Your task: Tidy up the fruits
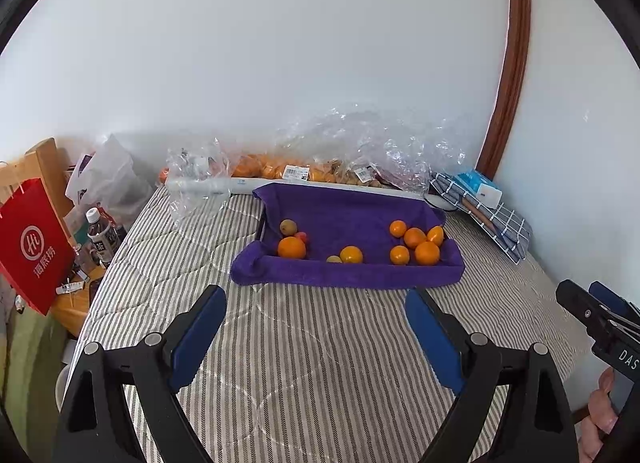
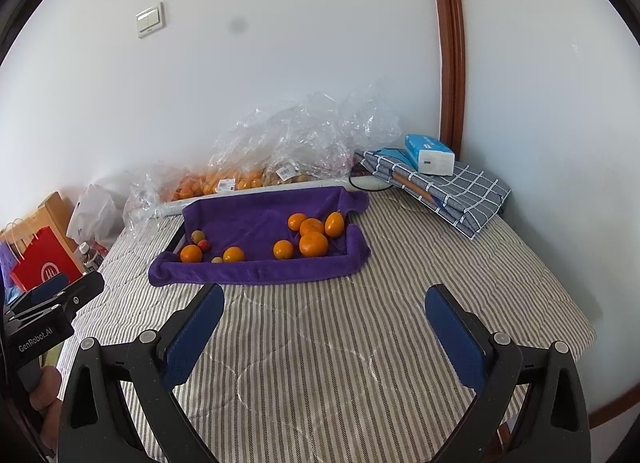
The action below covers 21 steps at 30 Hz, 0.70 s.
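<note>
Here, in the left wrist view, the left gripper point(image 1: 316, 309) hovers over the near part of the grey-and-white striped mattress point(image 1: 320, 363), its blue-padded jaws spread wide with nothing between them. Straight ahead, toward the far edge by the wall, sits the tray draped in a purple towel point(image 1: 348, 219); its long axis runs across the view. Inside it, a large round orange point(image 1: 291, 247) lies at the left end with a small brownish fruit point(image 1: 288, 227), and a cluster of small oranges point(image 1: 416, 243) fills the right end.

In the right wrist view, the right gripper point(image 2: 324, 309) also stands apart and empty. The tray lies ahead and to its left, the cluster nearer this gripper. By my judgement, the left hand is better placed for the left-end fruit.
</note>
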Each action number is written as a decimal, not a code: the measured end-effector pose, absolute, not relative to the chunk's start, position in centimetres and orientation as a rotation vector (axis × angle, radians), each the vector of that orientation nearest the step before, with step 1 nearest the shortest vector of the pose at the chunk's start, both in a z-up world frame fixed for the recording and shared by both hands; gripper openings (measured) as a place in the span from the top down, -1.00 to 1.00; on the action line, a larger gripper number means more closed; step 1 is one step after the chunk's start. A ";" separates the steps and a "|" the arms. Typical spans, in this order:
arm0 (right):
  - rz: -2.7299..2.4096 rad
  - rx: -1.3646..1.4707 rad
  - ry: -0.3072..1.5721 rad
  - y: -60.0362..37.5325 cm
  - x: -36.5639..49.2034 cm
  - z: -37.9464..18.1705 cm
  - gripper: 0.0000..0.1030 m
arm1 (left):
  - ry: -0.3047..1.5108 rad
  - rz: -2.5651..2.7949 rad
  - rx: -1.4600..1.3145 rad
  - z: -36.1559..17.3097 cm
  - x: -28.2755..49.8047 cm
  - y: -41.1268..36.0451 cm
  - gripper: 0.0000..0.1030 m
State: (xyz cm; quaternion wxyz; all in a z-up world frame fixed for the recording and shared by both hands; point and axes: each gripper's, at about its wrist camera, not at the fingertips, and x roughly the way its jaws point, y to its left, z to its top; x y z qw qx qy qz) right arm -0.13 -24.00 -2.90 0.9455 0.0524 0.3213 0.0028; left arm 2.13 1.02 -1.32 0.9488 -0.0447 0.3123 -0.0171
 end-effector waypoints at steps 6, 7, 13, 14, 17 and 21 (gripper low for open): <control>0.006 0.109 0.655 -24.0 -0.2 -2.9 -0.93 | 0.635 -0.036 -0.093 -1.3 2.2 1.1 -0.77; 0.006 0.109 0.654 -24.0 -0.2 -2.9 -0.93 | 0.636 -0.035 -0.091 -1.3 2.2 1.1 -0.77; 0.006 0.106 0.649 -23.8 -0.3 -2.9 -0.93 | 0.634 -0.035 -0.090 -1.1 2.3 1.2 -0.77; 0.006 0.106 0.650 -23.8 -0.3 -2.9 -0.93 | 0.634 -0.034 -0.091 -1.1 2.4 1.3 -0.77; 0.006 0.109 0.648 -23.8 -0.4 -2.8 -0.93 | 0.634 -0.033 -0.091 -1.1 2.4 1.3 -0.78; 0.007 0.110 0.647 -23.8 -0.4 -2.8 -0.93 | 0.634 -0.034 -0.094 -0.9 2.4 1.4 -0.78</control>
